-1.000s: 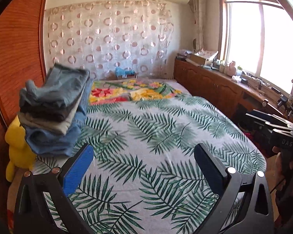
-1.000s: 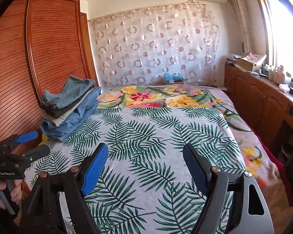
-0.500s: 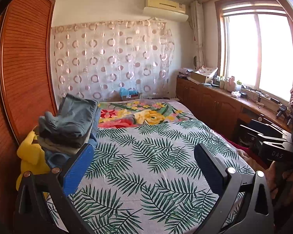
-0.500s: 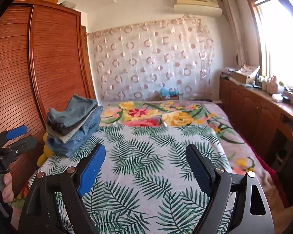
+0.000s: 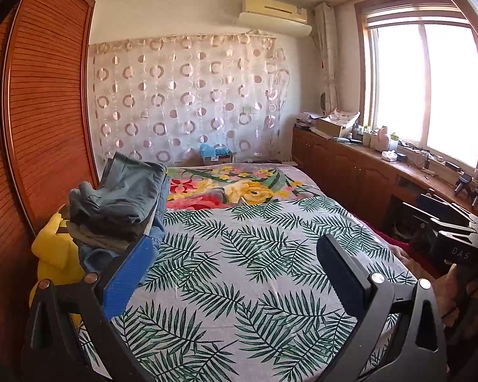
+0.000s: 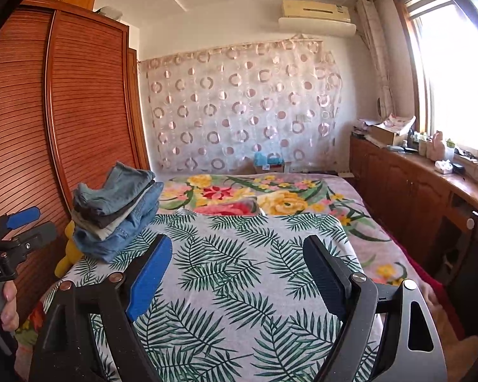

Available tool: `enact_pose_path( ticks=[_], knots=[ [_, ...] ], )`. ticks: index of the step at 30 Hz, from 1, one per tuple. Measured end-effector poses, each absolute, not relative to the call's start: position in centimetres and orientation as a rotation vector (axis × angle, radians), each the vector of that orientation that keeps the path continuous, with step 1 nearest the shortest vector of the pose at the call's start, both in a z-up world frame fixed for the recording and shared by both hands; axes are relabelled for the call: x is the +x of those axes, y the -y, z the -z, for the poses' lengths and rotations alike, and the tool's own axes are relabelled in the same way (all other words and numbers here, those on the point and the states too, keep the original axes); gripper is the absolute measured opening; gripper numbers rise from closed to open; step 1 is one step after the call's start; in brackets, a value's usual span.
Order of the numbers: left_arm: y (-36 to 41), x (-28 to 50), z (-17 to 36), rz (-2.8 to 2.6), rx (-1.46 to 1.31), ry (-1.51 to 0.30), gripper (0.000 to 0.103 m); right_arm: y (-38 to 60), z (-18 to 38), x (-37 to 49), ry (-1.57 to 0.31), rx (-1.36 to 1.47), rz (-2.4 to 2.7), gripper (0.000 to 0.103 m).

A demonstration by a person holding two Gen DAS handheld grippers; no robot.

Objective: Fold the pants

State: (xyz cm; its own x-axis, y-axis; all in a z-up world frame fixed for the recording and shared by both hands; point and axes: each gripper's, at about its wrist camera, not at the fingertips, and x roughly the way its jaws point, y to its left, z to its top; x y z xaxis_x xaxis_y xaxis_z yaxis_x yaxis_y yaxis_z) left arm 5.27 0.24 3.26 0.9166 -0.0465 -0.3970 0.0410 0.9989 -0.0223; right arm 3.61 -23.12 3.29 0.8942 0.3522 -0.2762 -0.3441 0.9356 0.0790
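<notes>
A stack of folded pants point(image 5: 121, 200), mostly denim blue and grey, rests on the left edge of the bed point(image 5: 239, 273) with its palm-leaf sheet. The right wrist view shows the same stack point(image 6: 118, 210) left of my fingers. My left gripper point(image 5: 235, 245) hangs open over the sheet with nothing between its jaws, and its blue finger overlaps the bottom of the stack in the picture. My right gripper point(image 6: 237, 243) is also open and empty above the palm-leaf sheet point(image 6: 239, 273). No loose pants lie on the sheet in either view.
A yellow plush toy point(image 5: 54, 254) sits between the stack and the wooden wardrobe point(image 5: 47, 127) on the left. A floral blanket point(image 5: 239, 187) covers the bed's far end. Low wooden cabinets point(image 5: 366, 175) with clutter run under the window on the right.
Both grippers have lifted and tipped upward, so the bed and the stack sit lower in both views and the ceiling shows. Their jaws stay wide and empty.
</notes>
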Motion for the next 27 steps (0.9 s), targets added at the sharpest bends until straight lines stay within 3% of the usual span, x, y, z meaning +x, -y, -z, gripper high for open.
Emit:
enact_pose_path(
  ticks=[27],
  knots=[
    [-0.54, 5.32, -2.91, 0.040, -0.016, -0.406, 0.103, 23.75, -3.08, 3.49, -0.280, 0.022, -0.372, 0.086]
  ],
)
